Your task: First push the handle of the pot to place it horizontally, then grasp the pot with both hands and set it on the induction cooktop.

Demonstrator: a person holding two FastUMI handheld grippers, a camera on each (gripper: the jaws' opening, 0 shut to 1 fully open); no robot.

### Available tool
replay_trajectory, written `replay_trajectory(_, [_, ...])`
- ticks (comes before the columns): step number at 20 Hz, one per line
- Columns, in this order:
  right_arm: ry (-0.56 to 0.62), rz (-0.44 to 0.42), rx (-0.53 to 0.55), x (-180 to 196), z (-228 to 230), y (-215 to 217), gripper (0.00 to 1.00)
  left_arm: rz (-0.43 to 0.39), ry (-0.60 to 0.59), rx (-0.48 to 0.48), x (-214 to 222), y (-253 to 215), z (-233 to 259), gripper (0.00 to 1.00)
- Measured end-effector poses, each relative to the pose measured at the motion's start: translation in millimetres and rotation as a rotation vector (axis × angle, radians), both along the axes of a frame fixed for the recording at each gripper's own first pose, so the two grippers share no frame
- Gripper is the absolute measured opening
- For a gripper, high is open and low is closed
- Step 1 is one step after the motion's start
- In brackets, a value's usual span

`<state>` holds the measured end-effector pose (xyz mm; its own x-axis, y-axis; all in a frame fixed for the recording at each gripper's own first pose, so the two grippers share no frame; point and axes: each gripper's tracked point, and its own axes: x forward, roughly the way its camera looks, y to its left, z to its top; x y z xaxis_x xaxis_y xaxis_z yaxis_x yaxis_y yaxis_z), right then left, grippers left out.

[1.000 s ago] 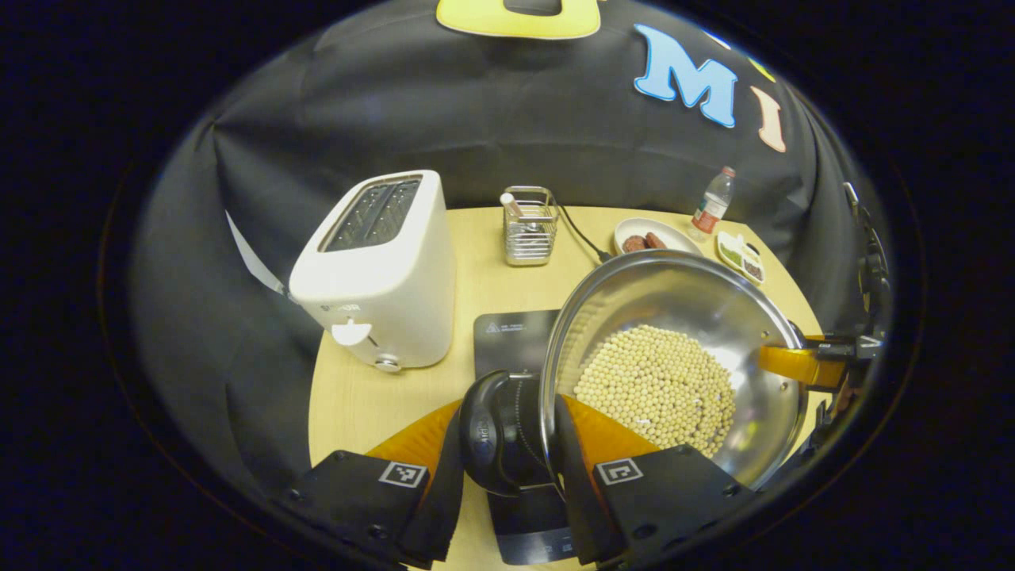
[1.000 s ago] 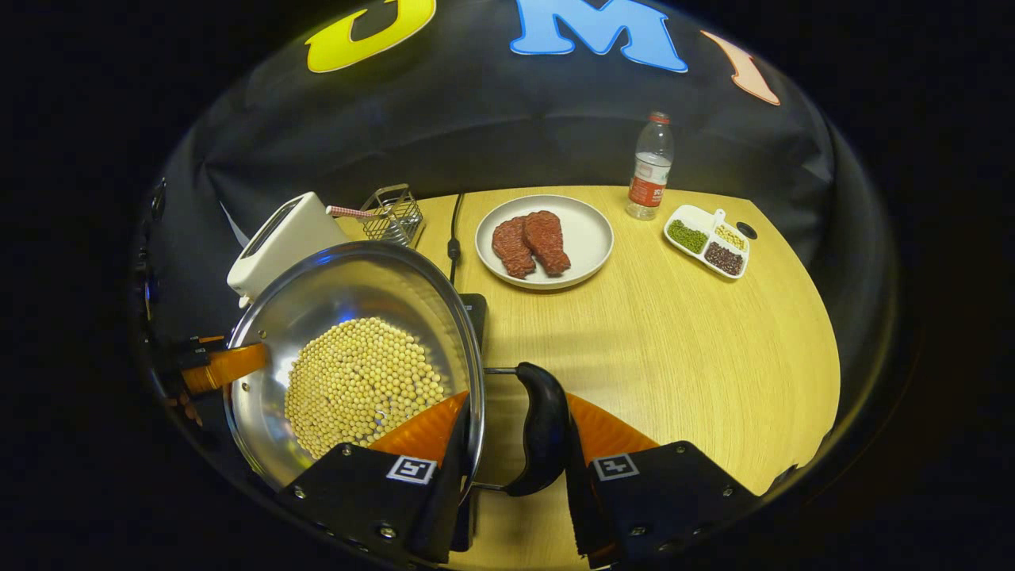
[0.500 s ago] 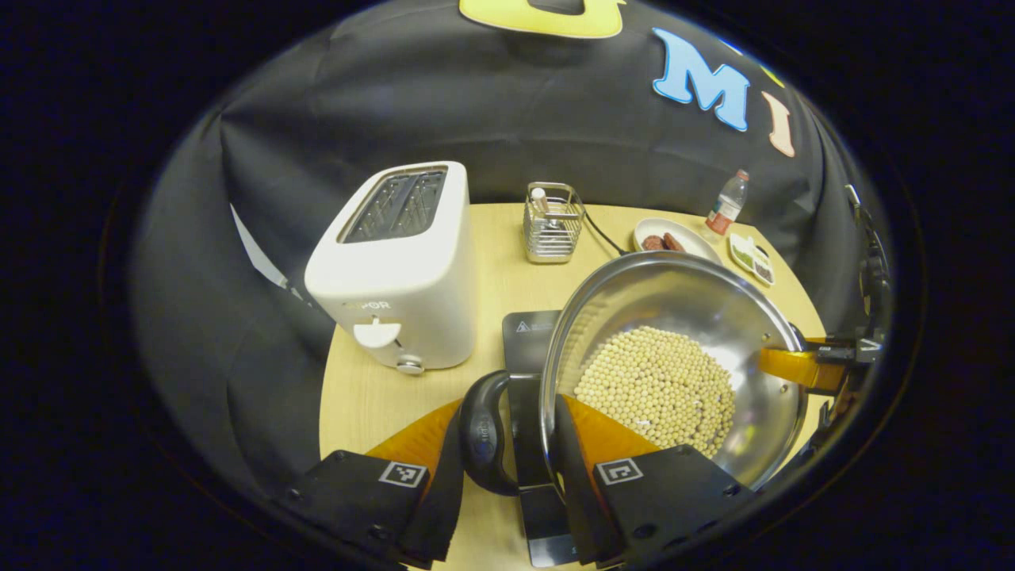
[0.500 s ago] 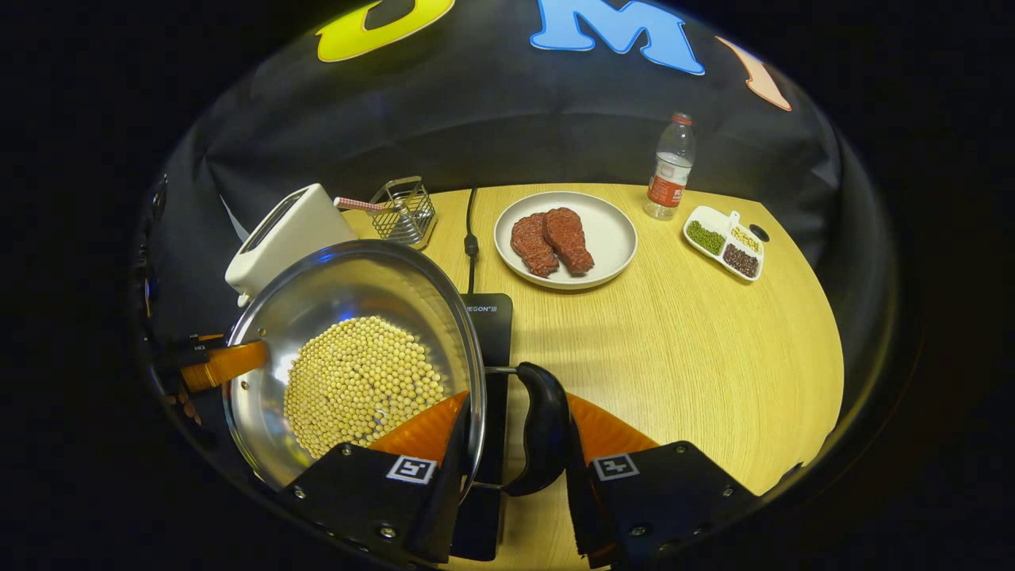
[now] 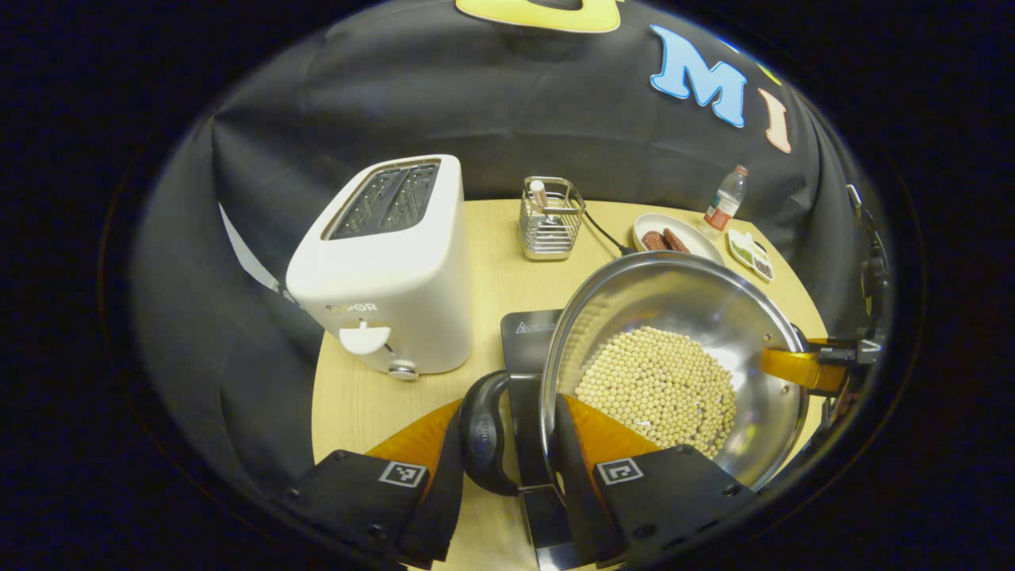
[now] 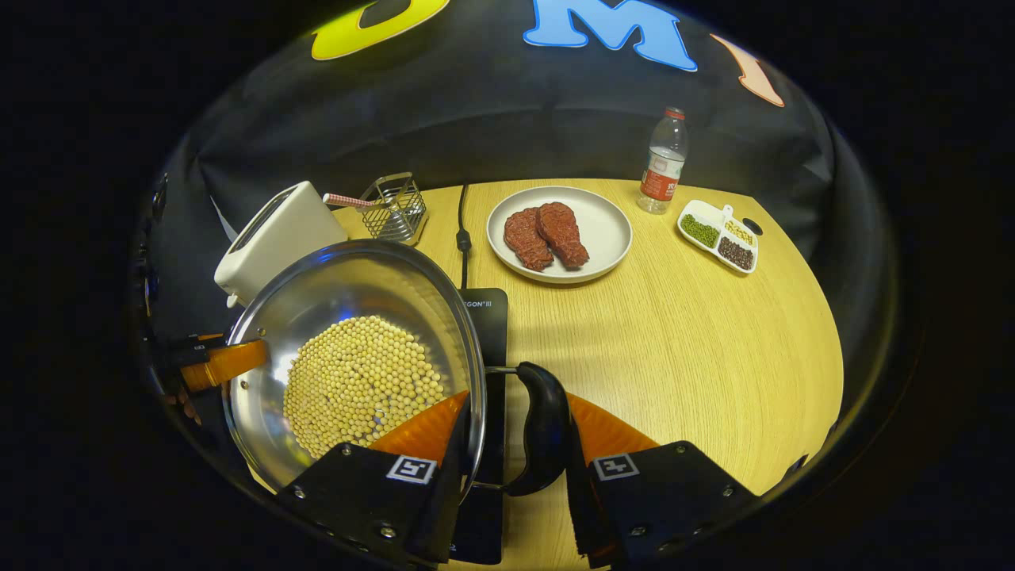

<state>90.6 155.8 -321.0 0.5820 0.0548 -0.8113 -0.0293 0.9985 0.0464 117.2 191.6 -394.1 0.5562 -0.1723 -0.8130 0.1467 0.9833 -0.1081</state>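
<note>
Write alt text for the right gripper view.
The right gripper clamps the black side handle of a steel pot full of pale beans, over a black induction cooktop. Beyond, on the wooden table, sit a plate of meat, a bottle and a toaster.

The pot (image 5: 674,317) was polished, mirror-bright metal, its side handle (image 6: 547,428) glossy black plastic. The table (image 6: 698,341) showed pale wood grain with a matt finish. The toaster (image 5: 388,270) looked smooth white plastic, the cooktop (image 6: 485,313) dark and glassy, the plate (image 6: 607,230) glazed, the rack (image 5: 549,220) shiny wire.
</note>
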Motion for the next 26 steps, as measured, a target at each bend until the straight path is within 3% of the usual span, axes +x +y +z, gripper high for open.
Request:
replay_trajectory(2, [0.003,-0.006,-0.002,-1.4,-3.5,-0.3,0.57,-0.006,-0.002,-0.001,1.4,0.7,-3.4,0.60])
replay_trajectory(6, [-0.005,-0.021,0.005,-2.3,-9.7,-0.9,0.57,-0.013,-0.021,0.002,3.5,1.1,-4.6,0.64])
replay_trajectory(7, [-0.011,-0.026,0.010,-1.3,-9.9,-0.5,0.57,-0.008,-0.022,-0.003,3.4,0.8,-5.0,0.67])
replay_trajectory(8, [-0.012,-0.022,0.005,-1.0,-10.4,-1.1,0.57,-0.002,-0.020,-0.008,2.5,0.0,-4.6,0.60])
replay_trajectory(10, [-0.019,-0.024,0.010,-0.2,-9.5,-0.1,0.57,0.003,-0.027,-0.009,1.8,0.8,-4.3,0.60])
replay_trajectory(13, [-0.037,-0.017,0.018,2.3,-9.3,0.7,0.57,0.020,-0.036,-0.017,0.2,1.5,-2.2,0.62])
replay_trajectory(14, [-0.042,-0.011,0.020,2.7,-7.8,0.5,0.59,0.032,-0.038,-0.025,-0.5,2.1,-0.4,0.67])
replay_trajectory(15, [-0.055,-0.001,0.012,3.1,-5.1,-0.7,0.55,0.050,-0.054,-0.035,0.0,2.6,5.8,0.64])
replay_trajectory(16, [-0.080,0.011,0.013,4.7,2.3,-1.9,0.66,0.073,-0.080,-0.030,2.5,6.8,11.6,0.69])
replay_trajectory(17, [-0.108,0.025,0.010,5.9,10.1,-1.0,0.71,0.089,-0.105,-0.020,5.6,11.5,18.8,0.67])
replay_trajectory(18, [-0.139,0.039,0.013,7.4,19.8,-2.0,0.79,0.109,-0.133,-0.012,5.7,15.9,25.5,0.84])
replay_trajectory(19, [-0.169,0.048,0.020,8.0,29.2,-2.0,0.82,0.130,-0.163,-0.018,8.4,15.9,37.2,0.86])
replay_trajectory(23, [-0.289,0.066,0.061,6.8,78.6,-15.0,0.83,0.221,-0.304,-0.072,6.1,2.0,99.8,0.89])
replay_trajectory(26, [-0.406,0.067,0.079,2.1,131.5,-38.0,0.83,0.235,-0.427,-0.096,-1.0,-33.1,155.8,0.91])
